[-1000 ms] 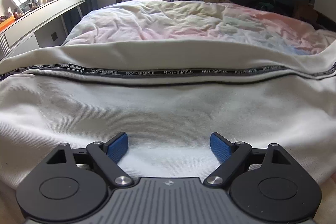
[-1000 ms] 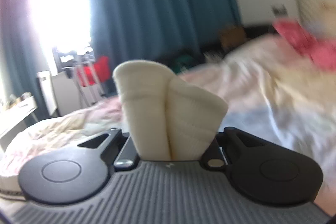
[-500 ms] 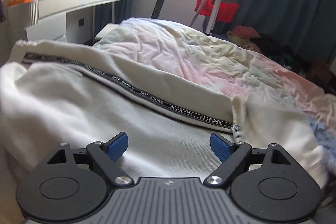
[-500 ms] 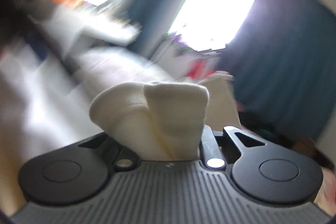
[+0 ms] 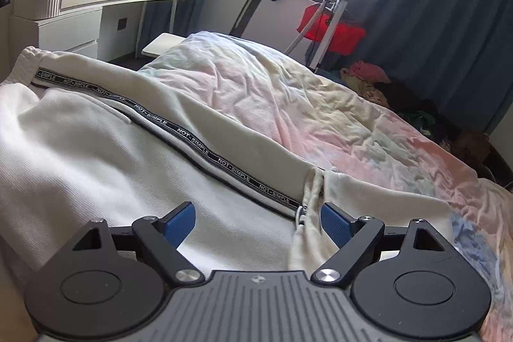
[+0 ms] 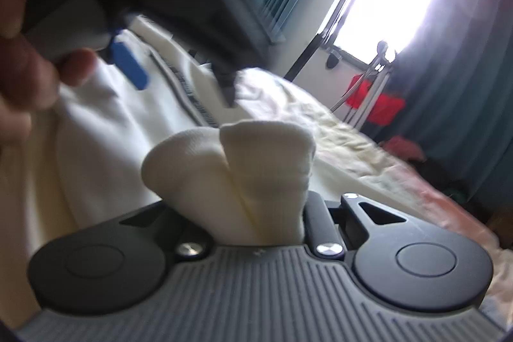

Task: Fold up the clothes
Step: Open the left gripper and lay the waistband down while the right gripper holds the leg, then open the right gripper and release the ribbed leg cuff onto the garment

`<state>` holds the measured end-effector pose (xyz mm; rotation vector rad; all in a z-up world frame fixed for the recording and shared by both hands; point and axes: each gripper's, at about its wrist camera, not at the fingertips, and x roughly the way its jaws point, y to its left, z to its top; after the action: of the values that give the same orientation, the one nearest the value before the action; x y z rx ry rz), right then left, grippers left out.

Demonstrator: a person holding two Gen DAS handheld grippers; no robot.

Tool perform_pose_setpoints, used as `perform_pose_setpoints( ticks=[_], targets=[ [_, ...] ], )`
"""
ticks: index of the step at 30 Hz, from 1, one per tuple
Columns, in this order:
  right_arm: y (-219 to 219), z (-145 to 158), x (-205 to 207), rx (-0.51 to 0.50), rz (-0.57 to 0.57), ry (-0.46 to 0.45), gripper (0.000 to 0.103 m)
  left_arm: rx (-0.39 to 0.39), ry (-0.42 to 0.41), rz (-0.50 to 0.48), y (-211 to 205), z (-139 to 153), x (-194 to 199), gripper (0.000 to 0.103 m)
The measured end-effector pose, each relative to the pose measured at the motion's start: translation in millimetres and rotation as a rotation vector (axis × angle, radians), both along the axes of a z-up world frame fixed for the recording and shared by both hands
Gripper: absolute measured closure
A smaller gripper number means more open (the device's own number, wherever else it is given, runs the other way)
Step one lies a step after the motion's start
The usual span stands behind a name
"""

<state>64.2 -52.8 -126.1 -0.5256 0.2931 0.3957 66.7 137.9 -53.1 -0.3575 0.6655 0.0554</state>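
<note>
Left wrist view is showing the cream track pants (image 5: 96, 149) lying across the bed (image 5: 288, 104), with the black "NOT-SIMPLE" side stripe (image 5: 192, 143) now running diagonally toward the left tongs (image 5: 258, 221), which are standing wide with nothing between the blue pads (image 5: 179, 221). A doubled-over piece of the same cream cloth, the folded end (image 5: 368, 197), is now lying just beside the right-hand pad, where a second ago the stripe ran level and unbroken across the whole view; half a second ago that flap was only arriving at the right. Right wrist view is showing the right tongs (image 6: 247, 213) clamped tight on a bunched cuff (image 6: 231, 168) of the pants, and the left tool, blurred and gripped in the person's hand (image 6: 29, 59), is now looming close at upper left, whereas a second ago this camera was facing the curtains and far side of the bed with no other tool in sight. Judging from this, the right side is carrying the leg end over toward the waistband (image 5: 29, 59) near the white dresser (image 5: 80, 21), so the lengthwise fold is partly made and the held end is not yet laid down.
</note>
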Motion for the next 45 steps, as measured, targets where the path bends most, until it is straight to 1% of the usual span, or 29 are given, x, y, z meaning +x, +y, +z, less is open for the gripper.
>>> perform_pose_setpoints(
  ticks=[1, 3, 5, 6, 7, 8, 9, 10, 12, 14, 18, 20, 24, 25, 29, 32, 34, 36, 38, 41, 45],
  targets=[
    [3.5, -7.0, 3.7, -0.003, -0.01, 0.014, 0.087, -0.001, -0.002, -0.007, -1.2, -1.2, 0.2, 0.016],
    [-2.2, -5.1, 6.3, 0.039, 0.003, 0.073, 0.085, 0.004, -0.004, -0.022, -3.0, -2.2, 0.4, 0.016],
    [-9.3, -1.6, 8.4, 0.085, 0.019, 0.135, 0.078, 0.013, -0.01, -0.036, -6.8, -2.2, 0.6, 0.016],
    [-12.9, 0.2, 9.4, 0.109, 0.027, 0.166, 0.071, 0.018, -0.016, -0.044, -8.7, -1.3, 0.4, 0.016],
    [-16.5, 2.0, 10.5, 0.132, 0.035, 0.197, 0.057, 0.026, -0.022, -0.051, -10.6, -0.2, -0.6, 0.016],
    [-20.0, 3.8, 11.6, 0.155, 0.043, 0.228, 0.049, 0.034, -0.028, -0.057, -12.6, 0.8, -1.6, 0.016],
    [-25.9, 9.1, 8.1, 0.183, 0.053, 0.254, 0.038, 0.038, -0.029, -0.062, -13.9, 1.3, -3.1, 0.016],
    [-32.4, 15.4, 3.7, 0.211, 0.063, 0.279, 0.034, 0.041, -0.029, -0.067, -15.1, 1.8, -4.6, 0.016],
    [-44.9, 34.0, -1.4, 0.261, 0.094, 0.328, 0.028, 0.023, -0.034, -0.086, -16.4, 1.8, -8.6, 0.016],
    [-63.4, 50.7, -11.0, 0.326, 0.096, 0.36, 0.028, 0.031, -0.035, -0.101, -20.7, 2.0, -11.7, 0.016],
    [-109.2, 79.8, -27.7, 0.443, 0.042, 0.321, 0.028, 0.066, -0.036, -0.127, -30.5, 1.8, -19.8, 0.016],
    [-127.8, 84.0, -26.1, 0.46, -0.046, 0.286, 0.028, 0.104, -0.042, -0.119, -35.1, 1.2, -26.7, 0.016],
    [-156.1, 69.4, 2.0, 0.461, -0.407, 0.226, 0.027, 0.152, -0.019, -0.154, -41.5, -3.5, -35.5, 0.016],
    [-160.2, 65.1, 4.7, 0.47, -0.441, 0.235, 0.027, 0.157, -0.008, -0.16, -42.1, -5.4, -36.9, 0.016],
    [-174.0, 47.6, 11.3, 0.515, -0.524, 0.295, 0.028, 0.235, 0.022, -0.167, -48.0, -11.5, -36.9, 0.016],
    [-172.8, 41.5, 5.9, 0.498, -0.531, 0.31, 0.028, 0.293, 0.045, -0.171, -52.4, -16.1, -36.8, 0.016],
    [-171.4, 38.7, 3.8, 0.498, -0.534, 0.343, 0.028, 0.333, 0.077, -0.17, -54.3, -23.7, -34.1, 0.016],
    [-170.3, 31.9, 5.5, 0.493, -0.539, 0.385, 0.028, 0.348, 0.105, -0.16, -53.4, -30.4, -30.1, 0.016],
    [-169.7, 27.0, 8.2, 0.491, -0.546, 0.411, 0.028, 0.338, 0.116, -0.156, -49.2, -32.4, -27.2, 0.016],
    [-169.7, 26.9, 7.6, 0.494, -0.551, 0.419, 0.027, 0.294, 0.125, -0.136, -41.1, -29.5, -26.1, 0.016],
    [-169.9, 27.5, 4.7, 0.496, -0.547, 0.421, 0.026, 0.2, 0.135, -0.114, -21.1, -16.6, -30.5, 0.016]
  ],
)
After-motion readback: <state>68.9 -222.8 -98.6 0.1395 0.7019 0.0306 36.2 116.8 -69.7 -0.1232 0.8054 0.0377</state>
